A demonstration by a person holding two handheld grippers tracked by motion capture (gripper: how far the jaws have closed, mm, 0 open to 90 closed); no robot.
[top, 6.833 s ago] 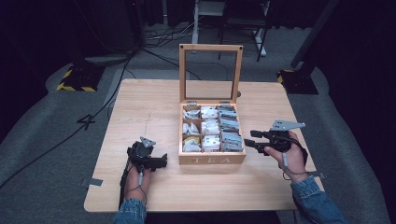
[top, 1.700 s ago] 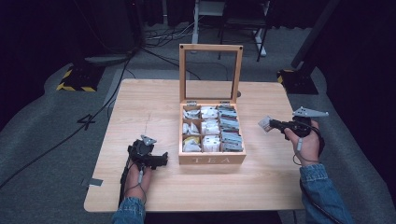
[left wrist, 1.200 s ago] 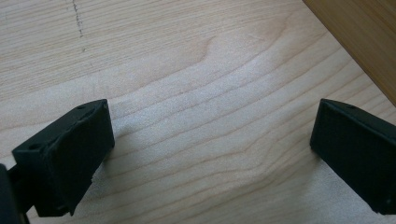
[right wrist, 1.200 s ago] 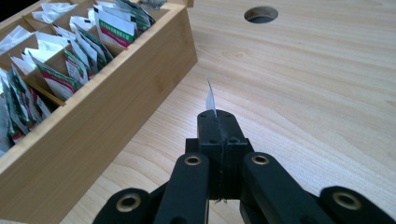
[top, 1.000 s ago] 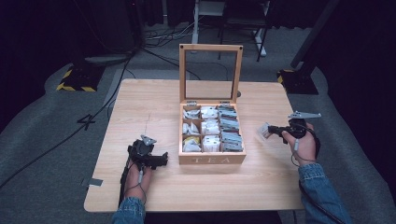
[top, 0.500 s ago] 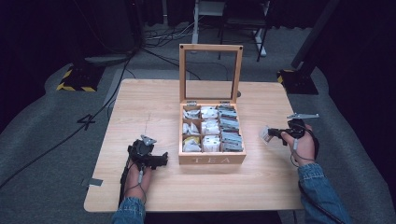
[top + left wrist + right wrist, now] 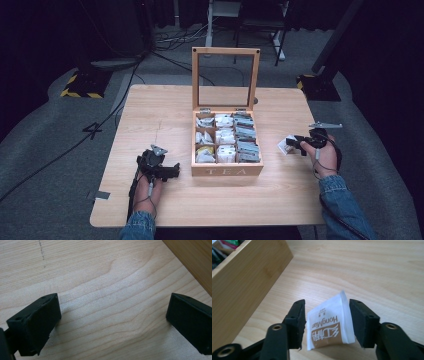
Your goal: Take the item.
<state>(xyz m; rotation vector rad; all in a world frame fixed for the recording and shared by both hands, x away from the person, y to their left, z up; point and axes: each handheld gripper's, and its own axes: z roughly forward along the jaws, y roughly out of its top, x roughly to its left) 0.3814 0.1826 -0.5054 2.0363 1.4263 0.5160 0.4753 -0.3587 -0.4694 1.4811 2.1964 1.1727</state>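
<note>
Pale wood makes up the table (image 7: 165, 110) in the high view, and on it stands a wooden box (image 7: 227, 150) with "TEA" lettered on its front wall, its glazed lid (image 7: 226, 77) upright at the back. The compartments hold rows of sachets. To the box's right the right gripper (image 7: 295, 143) points toward it with a white sachet (image 7: 285, 145) at its tip, low over the tabletop. The left gripper (image 7: 172, 171) rests on the table just left of the box's front corner.

In the left gripper view the two black jaws stand wide apart over bare wood grain, grasping nothing; the box wall (image 7: 192, 262) crosses the upper right corner.

In the right gripper view the sachet (image 7: 329, 323), printed "HongMian" above large brown-panel characters, sits between the jaws. The jaws bracket its edges, but I cannot tell whether they pinch it or have let go. The box side (image 7: 244, 285) rises at the left.
</note>
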